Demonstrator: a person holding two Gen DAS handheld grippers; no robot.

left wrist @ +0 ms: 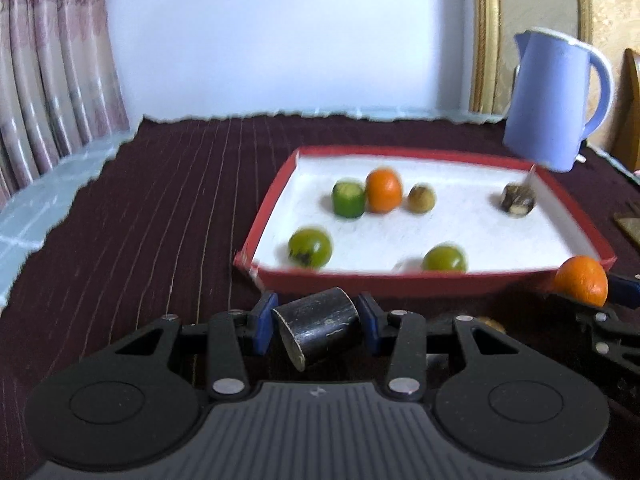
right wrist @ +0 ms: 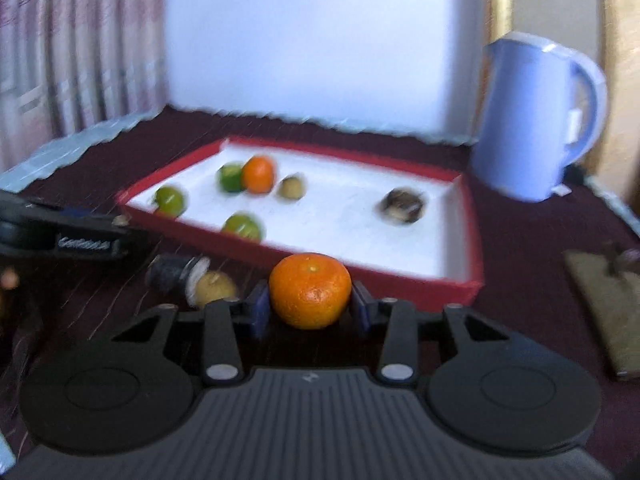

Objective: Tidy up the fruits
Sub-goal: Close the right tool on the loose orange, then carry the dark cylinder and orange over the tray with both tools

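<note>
Left gripper (left wrist: 316, 322) has its blue pads clamped on a dark cylinder (left wrist: 318, 328), a short black piece with a pale cut end tipped toward the camera, and it sits squarely between the fingers. Beyond the fingertips lies the red tray (left wrist: 400, 280) with its white floor, near edge just past the cylinder. Inside, well ahead of the fingers: a green fruit (left wrist: 310, 247), another green one (left wrist: 445, 259), a cut green piece (left wrist: 349, 199) touching an orange (left wrist: 383, 191), a small brown fruit (left wrist: 421, 199) and a dark mottled one (left wrist: 518, 199).

Right gripper (right wrist: 310, 306) is closed on a mandarin (right wrist: 310, 290), pads pressing both flanks, the tray's near wall right behind it. Off to the left of those fingers, on the dark cloth (right wrist: 520, 300), a yellowish fruit (right wrist: 216, 286) lies beside the left gripper's load. Blue kettle (right wrist: 536, 120) stands past the tray's far right corner
</note>
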